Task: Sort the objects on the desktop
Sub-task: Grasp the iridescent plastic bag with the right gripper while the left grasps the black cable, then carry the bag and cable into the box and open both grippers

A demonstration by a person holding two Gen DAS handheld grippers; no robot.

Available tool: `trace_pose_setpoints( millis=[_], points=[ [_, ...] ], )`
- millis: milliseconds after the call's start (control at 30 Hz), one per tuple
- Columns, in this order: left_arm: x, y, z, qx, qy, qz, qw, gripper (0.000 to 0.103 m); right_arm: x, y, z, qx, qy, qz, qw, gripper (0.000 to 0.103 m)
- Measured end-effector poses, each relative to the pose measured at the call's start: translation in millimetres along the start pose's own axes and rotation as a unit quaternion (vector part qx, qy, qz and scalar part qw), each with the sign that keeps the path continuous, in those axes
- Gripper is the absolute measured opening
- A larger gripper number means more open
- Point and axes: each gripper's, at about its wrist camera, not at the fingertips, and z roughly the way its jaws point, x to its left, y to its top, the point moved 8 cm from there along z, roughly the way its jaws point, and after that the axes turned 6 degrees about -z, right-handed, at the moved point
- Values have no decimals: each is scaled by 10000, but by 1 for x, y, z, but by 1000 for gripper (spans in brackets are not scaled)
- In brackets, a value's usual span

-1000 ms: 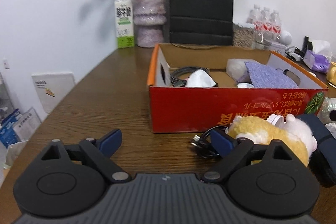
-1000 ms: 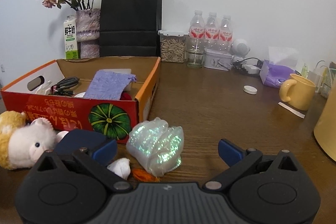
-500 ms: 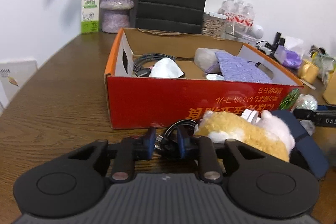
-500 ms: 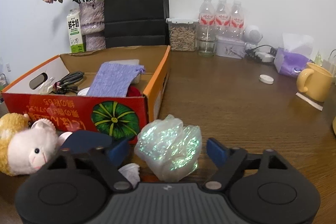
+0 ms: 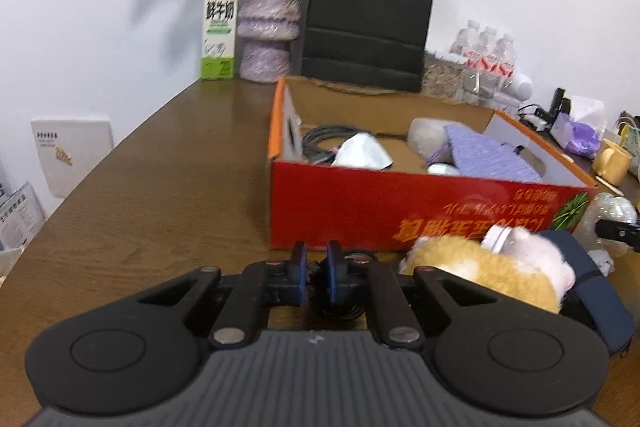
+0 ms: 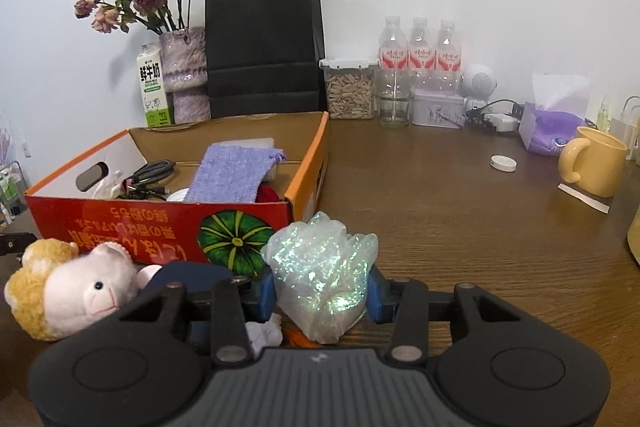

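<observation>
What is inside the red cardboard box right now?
In the red cardboard box lie a black cable, a purple knitted cloth, something white and crumpled and a red thing. The cloth and the front wall hide whatever lies beneath.

Grained wood counter [image 6: 460,227], glossy red cardboard box [image 5: 360,211], fluffy plush toy [image 6: 80,287], iridescent crinkled plastic bag [image 6: 324,275].

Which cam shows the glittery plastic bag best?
Right wrist: the glittery plastic bag sits centred and close between the right gripper, whose jaws are closing on it. Left wrist catches only a small piece at the right edge, beyond the red box.
</observation>
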Motion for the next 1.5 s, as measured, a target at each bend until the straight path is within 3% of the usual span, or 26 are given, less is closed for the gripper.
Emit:
trace_pose_setpoints(
  millis=[100, 167, 333, 400, 433, 467, 733, 1067, 1500],
  points=[
    [3, -2, 3, 130, 18, -27, 9999, 18, 3, -2, -3, 11, -2, -14, 10000, 41],
    [2, -2, 6, 193, -56, -17, 9998, 37, 2, -4, -3, 29, 2, -5, 10000, 41],
    [4, -5, 21, 366, 40, 98, 9993, 38, 3, -5, -4, 37, 10, 3, 10000, 42],
    [4, -4, 23, 351, 35, 184, 9992, 34, 3, -5, -5, 38, 18, -6, 10000, 42],
    [4, -4, 22, 356, -2, 159, 9992, 22, 4, -5, -5, 38, 26, -10, 10000, 42],
    [4, -4, 19, 320, -32, 101, 9994, 18, 4, -5, -6, 38, 29, -14, 10000, 42],
    [0, 7, -15, -312, -109, -13, 9995, 5, 6, 3, -17, -169, 28, -52, 9998, 42],
    [-7, 16, -25, -495, -253, 38, 9984, 2, 14, 16, -26, -363, 47, -119, 9993, 42],
    [-42, 70, -58, -1289, -747, 238, 9886, 2, 37, 57, -33, -805, 211, -321, 9960, 42]
  ],
)
